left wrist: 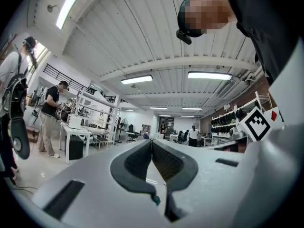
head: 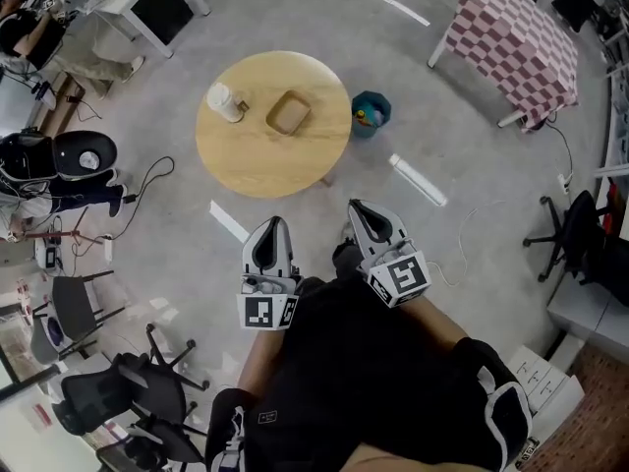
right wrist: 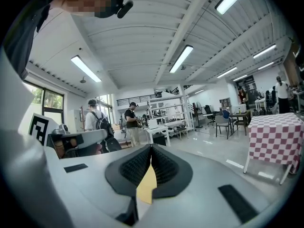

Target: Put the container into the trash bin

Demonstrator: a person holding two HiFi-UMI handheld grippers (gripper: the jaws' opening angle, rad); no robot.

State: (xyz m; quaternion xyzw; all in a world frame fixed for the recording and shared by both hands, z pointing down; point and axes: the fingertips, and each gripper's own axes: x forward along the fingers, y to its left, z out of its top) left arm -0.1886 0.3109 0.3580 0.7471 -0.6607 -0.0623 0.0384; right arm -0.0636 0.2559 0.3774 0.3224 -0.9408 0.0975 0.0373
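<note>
Round wooden table (head: 257,160) on a concrete floor (head: 324,18)

The table carries a shallow brown container (head: 288,113) near its middle and a white cup (head: 225,102) to its left, the two apart. On the floor, a teal trash bin (head: 371,113) stands just beside the table's right edge, with white tape strips (head: 418,180) nearby.

round table (head: 265,170) 1 | container (head: 288,113) 1 | trash bin (head: 385,116) 1 | white cup (head: 224,101) 1 | left tongs (head: 274,222), right tongs (head: 356,206) 2

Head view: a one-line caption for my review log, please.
Left gripper and right gripper, both shut, short of the round table with the brown container; trash bin beside it.
</note>
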